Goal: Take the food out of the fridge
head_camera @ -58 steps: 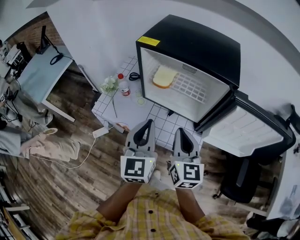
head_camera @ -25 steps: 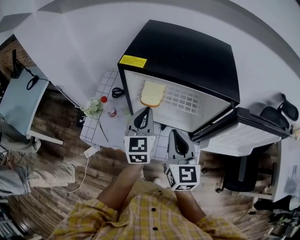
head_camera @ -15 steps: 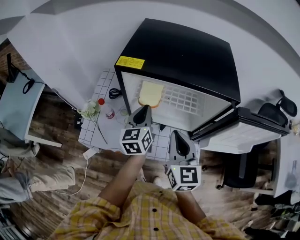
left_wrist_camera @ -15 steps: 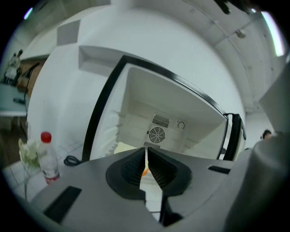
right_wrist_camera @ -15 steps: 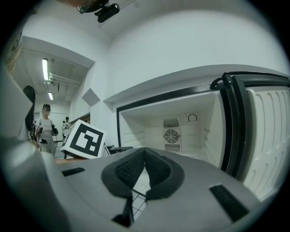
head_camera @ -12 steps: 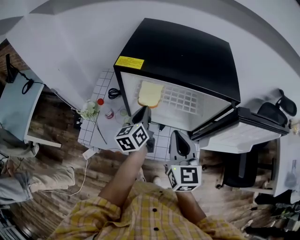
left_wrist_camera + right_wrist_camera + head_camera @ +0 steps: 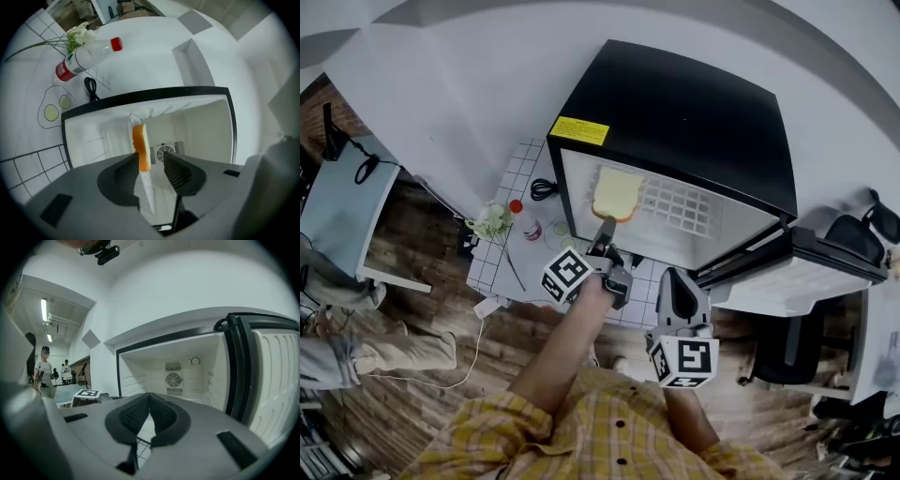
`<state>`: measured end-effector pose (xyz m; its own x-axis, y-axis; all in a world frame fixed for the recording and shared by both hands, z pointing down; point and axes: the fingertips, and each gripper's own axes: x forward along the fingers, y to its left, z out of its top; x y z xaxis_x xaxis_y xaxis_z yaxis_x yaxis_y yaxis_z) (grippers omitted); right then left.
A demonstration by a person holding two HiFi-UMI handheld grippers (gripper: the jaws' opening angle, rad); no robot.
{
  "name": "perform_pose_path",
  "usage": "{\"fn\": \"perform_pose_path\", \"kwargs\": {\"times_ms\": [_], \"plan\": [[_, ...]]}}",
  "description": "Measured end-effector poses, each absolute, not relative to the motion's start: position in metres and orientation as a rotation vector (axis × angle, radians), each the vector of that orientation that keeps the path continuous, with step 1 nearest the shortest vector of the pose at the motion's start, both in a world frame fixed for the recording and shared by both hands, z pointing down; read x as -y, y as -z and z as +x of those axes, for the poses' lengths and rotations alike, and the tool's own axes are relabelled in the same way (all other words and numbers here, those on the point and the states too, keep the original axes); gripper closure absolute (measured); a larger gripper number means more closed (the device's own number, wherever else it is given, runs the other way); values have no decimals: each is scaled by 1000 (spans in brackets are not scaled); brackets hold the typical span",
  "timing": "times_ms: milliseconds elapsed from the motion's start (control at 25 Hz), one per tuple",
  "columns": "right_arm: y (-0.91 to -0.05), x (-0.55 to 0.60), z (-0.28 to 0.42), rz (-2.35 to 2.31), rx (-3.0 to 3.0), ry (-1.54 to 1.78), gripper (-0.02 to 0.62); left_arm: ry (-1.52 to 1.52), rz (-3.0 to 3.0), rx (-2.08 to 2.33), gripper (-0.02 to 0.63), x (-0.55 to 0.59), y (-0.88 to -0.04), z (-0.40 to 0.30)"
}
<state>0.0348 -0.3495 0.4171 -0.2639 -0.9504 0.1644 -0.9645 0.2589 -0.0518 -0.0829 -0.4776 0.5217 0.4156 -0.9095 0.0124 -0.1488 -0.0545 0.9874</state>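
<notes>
P1: Since a second back, left gripper (image 7: 152,161) sits lower, rolled on its side at the open fridge (image 7: 675,112); jaws opening, nothing pressed. Right gripper (image 7: 149,399) closed, empty.

P2: Bread slice (image 7: 617,193)?

P1: On the wire shelf (image 7: 684,202), just beyond the left jaws, probably untouched. Light, soft, crushable: pinch the crust edge gently.

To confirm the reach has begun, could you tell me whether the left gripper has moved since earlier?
Yes. The left gripper has closed in on the fridge opening and rolled sideways; its fingers are opening, bread slice just ahead, ungripped.
</notes>
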Motion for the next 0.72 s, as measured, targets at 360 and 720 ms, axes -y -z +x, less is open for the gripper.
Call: {"fn": "perform_pose_path", "kwargs": {"times_ms": [360,720], "plan": [[-418,357,34,1852,2411,-221,589,890,1394,921,442,492,-538,-81],[-423,364,30,1848,2412,-242,589,934,1307,892,445,517,-549,-76]]}}
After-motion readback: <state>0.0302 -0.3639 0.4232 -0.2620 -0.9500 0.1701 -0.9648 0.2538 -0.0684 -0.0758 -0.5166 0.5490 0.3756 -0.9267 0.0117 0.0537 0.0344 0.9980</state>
